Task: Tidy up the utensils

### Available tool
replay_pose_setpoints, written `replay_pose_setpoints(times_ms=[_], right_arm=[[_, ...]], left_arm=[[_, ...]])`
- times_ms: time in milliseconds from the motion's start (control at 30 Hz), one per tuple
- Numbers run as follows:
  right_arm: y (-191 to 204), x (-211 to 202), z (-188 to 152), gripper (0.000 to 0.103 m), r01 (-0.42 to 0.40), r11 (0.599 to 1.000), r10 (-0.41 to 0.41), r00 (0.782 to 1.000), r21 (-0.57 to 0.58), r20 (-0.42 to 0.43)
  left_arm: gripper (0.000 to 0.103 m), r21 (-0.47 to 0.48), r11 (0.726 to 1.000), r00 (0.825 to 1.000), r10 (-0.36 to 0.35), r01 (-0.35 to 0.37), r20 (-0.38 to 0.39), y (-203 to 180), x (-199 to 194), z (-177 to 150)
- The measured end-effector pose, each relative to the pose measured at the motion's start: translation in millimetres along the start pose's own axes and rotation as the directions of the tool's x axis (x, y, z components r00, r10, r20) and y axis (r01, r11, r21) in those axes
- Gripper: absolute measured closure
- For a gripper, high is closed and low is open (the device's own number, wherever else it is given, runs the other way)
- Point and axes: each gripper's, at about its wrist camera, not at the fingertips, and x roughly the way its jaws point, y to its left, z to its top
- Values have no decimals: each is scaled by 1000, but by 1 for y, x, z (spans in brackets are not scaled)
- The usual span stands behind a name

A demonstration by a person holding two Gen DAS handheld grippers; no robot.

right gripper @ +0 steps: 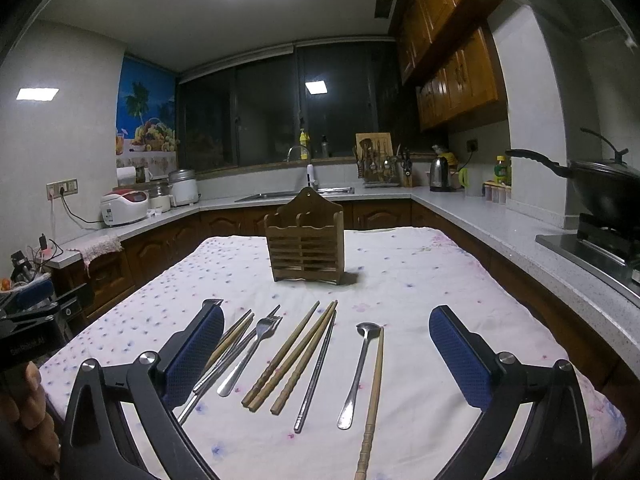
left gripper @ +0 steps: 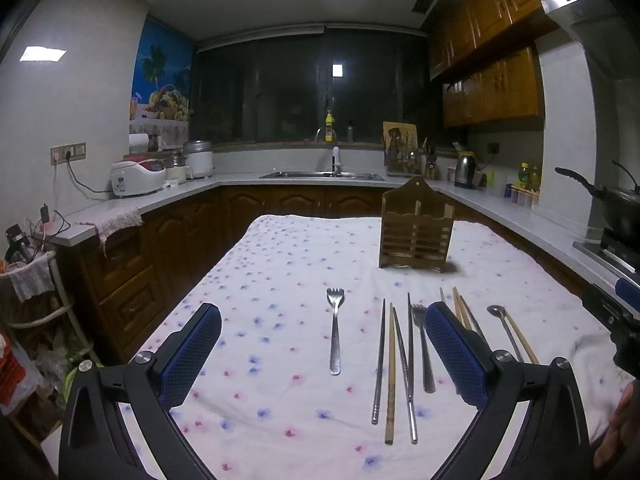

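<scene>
while both grippers, left [left gripper: 322,346] and right [right gripper: 326,346], gape empty, utensils [right gripper: 304,354] lie before the wooden holder [right gripper: 306,242]

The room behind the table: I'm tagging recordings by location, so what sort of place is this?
A home kitchen, most likely. A steel sink with a tap sits in the pale countertop under a dark window, brown wooden wall cabinets hang above, and a black wok rests on a gas stove.
</scene>
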Motion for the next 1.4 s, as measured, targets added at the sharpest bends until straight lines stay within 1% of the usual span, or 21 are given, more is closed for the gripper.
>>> replay_pose_setpoints(times_ms=[433,567,633,700,733,767,800,900,933,967,1000,1067,1100,1133,1167,1200,1233,1300,1333,1367,1400], right_arm=[[1,2,-2,0,-2,1000,2,1000,5,-8],[-2,9,2,0,-8,1000,8,999,17,-31],[-4,17,5,0,-17,999,18,998,29,-59],[-5,27,8,0,-20,999,23,995,37,-94],[-6,31,9,0,-23,999,28,994,43,-109],[-7,37,11,0,-25,999,30,991,48,-128],[-8,42,12,0,-24,998,31,989,50,-144],[-10,60,16,1,-29,998,41,981,61,-192],[-11,64,16,1,-31,997,44,978,65,-204],[-12,70,17,2,-34,997,49,975,71,-219],[-14,76,17,3,-40,996,57,970,79,-234],[-18,86,17,14,-36,995,60,963,93,-264],[-21,91,17,17,-33,994,62,958,105,-282],[-26,97,16,24,-22,993,58,951,120,-303],[-30,101,15,33,-11,992,51,947,127,-317],[-35,107,14,37,3,991,44,940,137,-338],[-41,112,13,46,12,989,42,934,147,-356],[-55,124,9,53,50,985,23,915,168,-404],[-59,130,6,60,66,983,12,904,169,-427],[-64,136,4,67,78,983,6,894,169,-447],[-68,142,0,71,92,981,-2,881,168,-472]], left_arm=[[1,5,1000,1000,0,0,-11,3,4,3],[1,15,1000,999,-19,19,-40,2,15,5],[1,22,999,995,-28,30,-93,1,27,9],[1,41,998,985,-44,51,-165,-1,45,14],[1,76,996,974,-22,40,-227,-2,53,15],[1,85,995,959,-20,45,-282,-3,62,18],[1,90,995,936,-18,52,-351,-2,72,21],[3,68,995,908,-37,72,-417,4,94,37],[4,78,995,929,-34,68,-369,4,96,40],[5,79,995,926,-32,67,-377,5,103,45],[7,75,995,928,-38,71,-370,7,109,48],[13,80,994,933,-41,75,-359,7,117,49],[15,91,993,926,-35,74,-376,7,125,53],[17,138,989,928,-4,60,-373,5,133,55],[20,148,987,926,1,59,-378,3,138,55],[24,151,987,917,2,63,-399,3,147,58],[26,162,985,916,8,62,-402,2,152,56],[29,174,982,901,13,70,-434,-1,166,57],[32,204,977,900,33,63,-435,-4,174,55],[34,206,976,891,34,68,-453,-5,182,56],[38,208,975,881,35,72,-471,-7,191,57]])
